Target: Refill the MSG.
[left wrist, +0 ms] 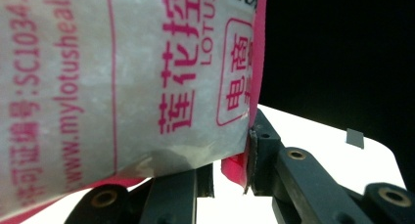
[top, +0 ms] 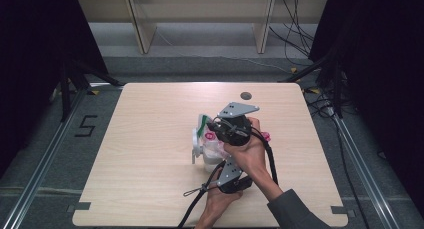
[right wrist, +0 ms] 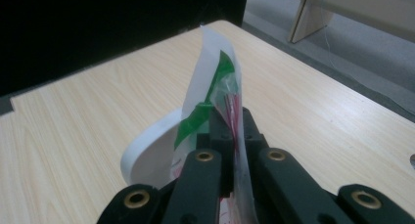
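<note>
Near edge, high view: left tool (top: 231,178) low by the person's side of the pale wood-grain surface (top: 150,189), right tool (top: 231,130) just beyond it, both on one soft translucent plastic pouch with pink print and a pink side seam (top: 212,149). The pouch stands about mid-surface, held up between the two. Left gripper view: jaws part closed, one pad pressed on the pouch's pink seam edge (left wrist: 255,62); the film bulges full. Right gripper view: jaws fully closed, pinching the thin flattened top strip with a green band (right wrist: 215,87). Beside it a white curved plastic piece (right wrist: 147,155), identity unclear. Judgement: film limp and slick, contents probably loose and shifting, moderately heavy for its size; seams and top strip are the firmest holds, the belly would squash. Farther off, a dark round grommet (top: 245,95).
</note>
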Demonstrator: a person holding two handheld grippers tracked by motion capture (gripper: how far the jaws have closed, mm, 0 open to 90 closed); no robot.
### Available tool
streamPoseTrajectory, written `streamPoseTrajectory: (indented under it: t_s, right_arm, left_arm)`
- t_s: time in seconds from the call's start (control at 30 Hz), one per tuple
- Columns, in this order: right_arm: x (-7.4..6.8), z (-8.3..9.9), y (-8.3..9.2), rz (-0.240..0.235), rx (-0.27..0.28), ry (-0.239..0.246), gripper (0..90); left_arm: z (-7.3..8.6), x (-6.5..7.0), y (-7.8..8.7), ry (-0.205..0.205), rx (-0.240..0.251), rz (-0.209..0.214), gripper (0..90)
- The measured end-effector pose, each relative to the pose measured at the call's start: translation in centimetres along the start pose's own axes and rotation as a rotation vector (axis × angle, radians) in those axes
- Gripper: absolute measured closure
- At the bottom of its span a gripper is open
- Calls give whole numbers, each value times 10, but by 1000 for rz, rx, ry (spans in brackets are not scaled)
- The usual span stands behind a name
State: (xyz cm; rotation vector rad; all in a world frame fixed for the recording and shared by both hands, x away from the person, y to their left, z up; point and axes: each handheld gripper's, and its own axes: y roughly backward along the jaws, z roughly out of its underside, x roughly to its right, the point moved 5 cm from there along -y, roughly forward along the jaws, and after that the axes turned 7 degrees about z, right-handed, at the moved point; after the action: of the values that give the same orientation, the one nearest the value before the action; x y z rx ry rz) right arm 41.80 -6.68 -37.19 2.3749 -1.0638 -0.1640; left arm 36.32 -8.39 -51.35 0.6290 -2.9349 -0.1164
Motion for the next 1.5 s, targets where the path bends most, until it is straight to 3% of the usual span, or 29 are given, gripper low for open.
streamPoseTrajectory:
  t_s: [0.07, 0.13, 0.17, 0.67, 0.77, 0.9, 0.97, 1.0, 1.07, 1.17, 1.2, 1.3, 1.33, 1.37, 1.5]
  right_arm:
    - [0, -1, 1, -3, 1, -22, 900]
    - [2, -2, 1, 1, 13, 2, 900]
    - [-1, -1, 0, 4, 12, -21, 900]
    - [1, 0, 2, 1, 8, -12, 900]
    - [0, -1, 3, 6, 16, -35, 900]
    - [0, 1, 0, 13, 4, 8, 900]
    - [1, 0, 2, 2, 12, -2, 900]
    - [0, -1, 3, 2, 13, -36, 900]
    - [1, 1, 1, 6, 4, 3, 900]
    - [2, -1, 1, 3, 13, 0, 900]
    - [1, 0, 3, 1, 10, -30, 900]
    - [0, 0, 2, 12, 3, -25, 900]
    - [1, 0, 2, 4, 7, -1, 900]
    - [0, 0, 3, -4, 6, -33, 900]
    - [1, 0, 3, 2, 6, -25, 900]
  left_arm:
    - [-1, -1, 2, -4, -9, -8, 762]
    - [-1, 0, 1, -4, -1, -1, 762]
    - [-1, 0, 0, -3, 4, 8, 761]
    - [-1, 1, -1, -6, 3, 2, 761]
    - [-2, 1, -1, -5, 5, 3, 761]
    - [-1, 2, -2, 0, 9, 6, 761]
    - [-2, 1, -1, -2, 11, 5, 761]
    - [-2, 1, -1, 0, 8, 7, 761]
    - [-1, 2, -2, 0, 6, 8, 761]
    - [-2, 1, -1, -3, 6, 0, 761]
    - [-2, 1, -1, -2, 5, 8, 761]
    - [-2, 1, -2, -1, 11, 6, 761]
    - [-2, 1, -1, -3, 7, 1, 761]
    - [-2, 1, -1, -4, 5, 2, 761]
    - [-2, 1, -1, -6, 4, 7, 761]
